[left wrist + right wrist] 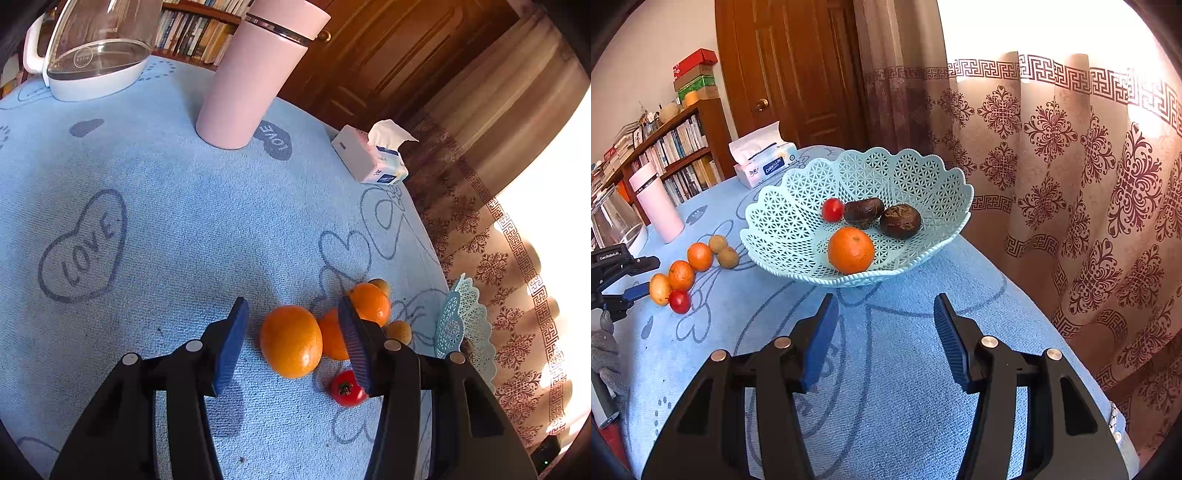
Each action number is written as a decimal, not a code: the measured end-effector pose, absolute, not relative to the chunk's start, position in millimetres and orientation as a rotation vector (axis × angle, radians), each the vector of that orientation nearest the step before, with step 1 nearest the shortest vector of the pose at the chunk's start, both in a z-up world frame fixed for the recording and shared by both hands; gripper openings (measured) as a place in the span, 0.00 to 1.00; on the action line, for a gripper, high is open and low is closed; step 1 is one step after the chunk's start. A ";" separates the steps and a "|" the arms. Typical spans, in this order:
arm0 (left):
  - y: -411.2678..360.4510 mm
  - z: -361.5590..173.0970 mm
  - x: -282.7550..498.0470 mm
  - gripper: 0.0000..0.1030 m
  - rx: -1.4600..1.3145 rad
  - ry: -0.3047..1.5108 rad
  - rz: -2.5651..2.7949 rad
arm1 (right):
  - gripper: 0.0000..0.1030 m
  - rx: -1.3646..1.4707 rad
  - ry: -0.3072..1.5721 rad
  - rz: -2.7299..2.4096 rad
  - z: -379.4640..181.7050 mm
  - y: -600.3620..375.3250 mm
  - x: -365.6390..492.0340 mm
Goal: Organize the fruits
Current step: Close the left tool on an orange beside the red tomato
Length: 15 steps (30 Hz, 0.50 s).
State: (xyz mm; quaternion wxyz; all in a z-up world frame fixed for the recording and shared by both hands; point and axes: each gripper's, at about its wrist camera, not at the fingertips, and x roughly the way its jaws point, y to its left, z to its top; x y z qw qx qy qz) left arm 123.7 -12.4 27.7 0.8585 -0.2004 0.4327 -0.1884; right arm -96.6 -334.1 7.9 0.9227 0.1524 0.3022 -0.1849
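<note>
In the left wrist view my left gripper point(292, 301) stands open low over the blue cloth. A large orange point(290, 341) lies between its blue pads point(232, 350), with a gap on each side. Two more oranges point(369, 304), a cherry tomato point(346, 387) and small brown fruits point(399, 330) lie close on the right. The pale blue lattice basket point(798, 206) holds an orange point(850, 250), a tomato point(832, 209) and two dark fruits point(900, 220). My right gripper point(884, 297) hangs open and empty in front of the basket. The left gripper point(652, 277) shows at that view's left edge beside the loose fruit point(680, 275).
A pink flask point(255, 74), a glass kettle point(96, 48) and a tissue pack point(369, 158) stand at the back of the table. The table edge and a patterned curtain point(1071, 184) lie right of the basket. A gloved hand point(605, 354) is at the lower left.
</note>
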 end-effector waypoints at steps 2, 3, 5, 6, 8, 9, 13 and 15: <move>-12.6 27.9 119.4 0.49 -0.404 0.908 -0.407 | 0.54 0.310 0.624 -0.379 7.4 -333.8 -95.7; -14.1 27.2 117.8 0.49 -0.398 0.912 -0.419 | 0.54 0.309 0.626 -0.379 7.3 -333.6 -95.4; -18.6 25.1 115.4 0.49 -0.378 0.916 -0.434 | 0.54 0.307 0.625 -0.380 7.1 -333.4 -95.7; -21.5 24.6 114.9 0.49 -0.367 0.917 -0.440 | 0.54 0.306 0.625 -0.380 7.0 -333.5 -95.9; -26.8 22.4 114.0 0.49 -0.340 0.919 -0.438 | 0.54 0.307 0.624 -0.381 7.1 -333.6 -96.0; -28.9 20.4 114.0 0.49 -0.330 0.924 -0.437 | 0.54 0.307 0.624 -0.381 7.0 -333.8 -96.2; -31.8 16.2 114.2 0.49 -0.302 0.928 -0.420 | 0.54 0.304 0.627 -0.381 7.1 -333.5 -95.7; -30.1 16.7 114.9 0.49 -0.300 0.927 -0.412 | 0.54 0.303 0.627 -0.382 7.0 -333.4 -95.7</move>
